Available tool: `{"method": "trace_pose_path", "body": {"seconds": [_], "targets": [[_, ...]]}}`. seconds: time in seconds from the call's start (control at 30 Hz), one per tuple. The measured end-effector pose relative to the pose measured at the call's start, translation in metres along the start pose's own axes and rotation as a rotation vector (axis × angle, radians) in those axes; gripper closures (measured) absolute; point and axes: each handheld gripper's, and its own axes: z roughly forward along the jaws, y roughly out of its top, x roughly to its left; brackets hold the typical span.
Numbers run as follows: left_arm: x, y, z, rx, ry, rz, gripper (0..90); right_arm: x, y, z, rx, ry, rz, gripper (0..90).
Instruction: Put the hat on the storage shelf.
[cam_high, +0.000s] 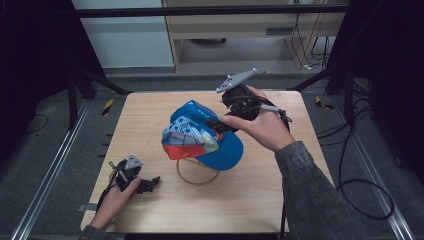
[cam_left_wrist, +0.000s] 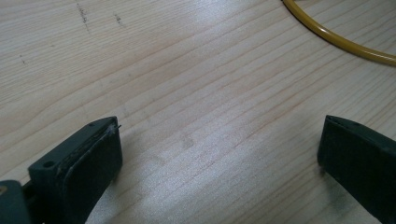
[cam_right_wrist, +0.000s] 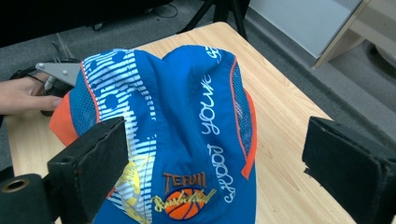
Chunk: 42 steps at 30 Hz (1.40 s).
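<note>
A blue cap (cam_high: 202, 135) is seen near the middle of a light wooden table (cam_high: 260, 195), its crown toward the far side and its brim toward the near edge. The fabric is bright blue with orange piping, mesh side panels, a white striped panel and white script lettering; in the right gripper view the cap (cam_right_wrist: 187, 135) carries an orange basketball emblem under a short word. A thin yellow ring (cam_high: 196, 175) lies flat on the table, partly tucked beneath the brim; an arc of the ring (cam_left_wrist: 336, 39) is noted in the left gripper view. The right gripper (cam_high: 218, 124) is held over the cap's right side, jaws spread wide with the cap between them and the pads not pressing on it. The left gripper (cam_high: 153, 182) is held low at the near left of the table, well apart from the cap, jaws spread with bare wood between them. The table is edged by dark framing; grey floor, loose cables and a pale cabinet are seen beyond it.
</note>
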Motion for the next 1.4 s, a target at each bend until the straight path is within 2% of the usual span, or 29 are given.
{"method": "trace_pose_path", "body": {"seconds": [0.2, 0.33, 0.57, 0.77, 0.87, 1.07, 1.4], "targets": [[0.0, 0.0, 0.0, -0.002, -0.001, 0.0, 0.0, -0.004, -0.015, -0.007, -0.02, -0.031, 0.012, 6.5], [0.0, 0.0, 0.0, 0.001, -0.001, 0.0, 0.0, -0.01, -0.027, -0.016, -0.043, -0.068, 0.047, 7.1], [0.0, 0.0, 0.0, 0.002, -0.001, -0.001, 0.0, -0.02, -0.067, -0.037, -0.077, -0.144, 0.105, 9.4], [0.0, 0.0, 0.0, 0.001, -0.001, -0.001, 0.0, -0.024, -0.102, -0.047, -0.088, -0.179, 0.116, 10.9], [0.0, 0.0, 0.0, 0.003, 0.001, 0.0, 0.0, -0.024, -0.117, -0.047, -0.089, -0.194, 0.124, 11.1], [0.0, 0.0, 0.0, 0.001, -0.001, 0.0, 0.0, -0.025, -0.149, -0.039, -0.081, -0.202, 0.18, 12.3], [0.0, 0.0, 0.0, 0.001, 0.0, 0.0, 0.0, -0.025, -0.188, -0.019, -0.03, -0.206, 0.199, 13.3]]}}
